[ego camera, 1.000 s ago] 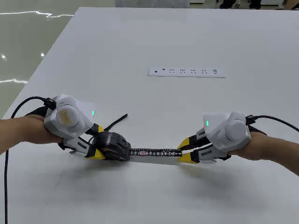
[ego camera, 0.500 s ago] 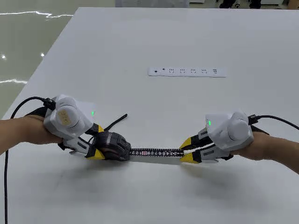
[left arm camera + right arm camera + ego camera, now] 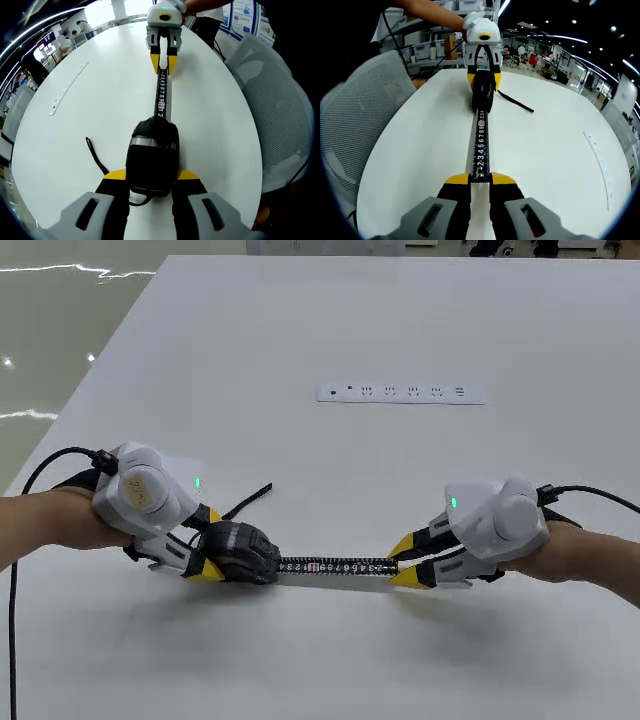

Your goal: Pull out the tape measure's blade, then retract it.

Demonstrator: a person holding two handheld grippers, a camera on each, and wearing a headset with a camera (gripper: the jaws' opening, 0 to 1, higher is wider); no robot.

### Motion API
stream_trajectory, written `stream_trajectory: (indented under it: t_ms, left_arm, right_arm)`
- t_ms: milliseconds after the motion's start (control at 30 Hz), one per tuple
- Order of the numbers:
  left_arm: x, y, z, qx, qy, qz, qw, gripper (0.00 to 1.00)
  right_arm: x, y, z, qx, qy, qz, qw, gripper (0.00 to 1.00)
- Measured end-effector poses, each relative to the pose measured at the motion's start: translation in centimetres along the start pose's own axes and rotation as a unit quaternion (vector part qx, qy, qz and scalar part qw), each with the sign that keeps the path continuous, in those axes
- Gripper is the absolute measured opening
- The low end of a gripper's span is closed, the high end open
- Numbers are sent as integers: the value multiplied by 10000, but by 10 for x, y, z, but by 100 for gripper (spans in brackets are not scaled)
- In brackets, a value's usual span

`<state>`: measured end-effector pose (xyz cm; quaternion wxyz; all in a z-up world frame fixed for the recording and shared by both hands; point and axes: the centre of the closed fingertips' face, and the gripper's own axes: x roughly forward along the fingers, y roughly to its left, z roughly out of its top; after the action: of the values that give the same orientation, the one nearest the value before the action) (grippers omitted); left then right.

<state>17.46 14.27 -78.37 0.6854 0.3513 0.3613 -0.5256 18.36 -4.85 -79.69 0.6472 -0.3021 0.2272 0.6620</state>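
Tools work low over the near part of the white desk (image 3: 300,330), one at each end of a tape measure. The left tool (image 3: 212,543) is clamped on the black tape measure case (image 3: 240,552), its yellow-tipped jaws pressing the two sides. In the left gripper view the case (image 3: 152,152) sits between that tool's (image 3: 152,175) jaws, close to the camera. A thin black strap (image 3: 250,500) trails from the case and lies loose on the desk toward the far side. From the case's mouth the blade (image 3: 335,567) runs out straight to the right, dark with pale numerals; whether it touches the desk I cannot tell. The right tool (image 3: 400,562) is closed tight on the blade's free end. In the right gripper view its (image 3: 480,179) jaws stand nearly together with the blade (image 3: 480,142) pinched between the tips, and the case (image 3: 482,90) shows at the far end in the other tool's grasp. Farther back, well apart from both tools, a white power strip (image 3: 400,394) lies flat near the desk's middle. A grey mesh chair (image 3: 355,100) stands beside the desk edge.
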Motion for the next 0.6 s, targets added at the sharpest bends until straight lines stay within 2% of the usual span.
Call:
stream_trajectory:
  t_ms: [600]
  left_arm:
    - [1,1,-1,-8,-4,4,10000,27]
  right_arm:
    - [-5,1,-3,33,16,-17,10000,12]
